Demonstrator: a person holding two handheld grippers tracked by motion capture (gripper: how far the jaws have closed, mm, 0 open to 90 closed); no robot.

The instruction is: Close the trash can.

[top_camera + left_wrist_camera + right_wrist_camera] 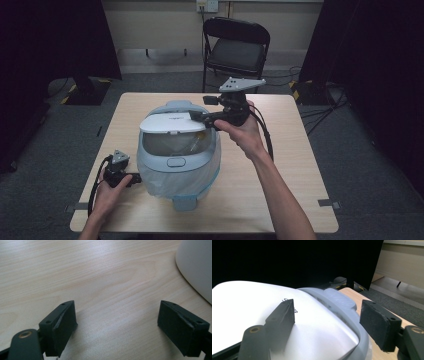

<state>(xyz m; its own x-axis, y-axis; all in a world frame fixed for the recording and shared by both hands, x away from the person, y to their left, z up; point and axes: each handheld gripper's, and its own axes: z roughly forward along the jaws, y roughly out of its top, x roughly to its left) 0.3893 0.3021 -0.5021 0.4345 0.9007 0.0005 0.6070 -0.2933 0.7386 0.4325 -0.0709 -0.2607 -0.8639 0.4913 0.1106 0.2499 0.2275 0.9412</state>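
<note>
step: lid-handling on rice cooker (179, 150), sitting at tabletop (295, 165) centre | right gripper (200, 119) spread, straddling lid (287, 322) edge at 1 o'clock | left gripper (117, 327) spread, resting at 8 o'clock | next: likely pinching lid rim squarely

High view: we see dim room, table (295, 150) evenly lit from above, dark curtains (50, 40) swallowing corners; picture soft, low detail. Left gripper view: we note bright wood grain, soft shadows under jaws, near jaws blurred. Right gripper view: we see white lid (249, 315) of rice cooker (178, 150) overexposed, glare washing out print; background black; jaws out of focus.
</note>
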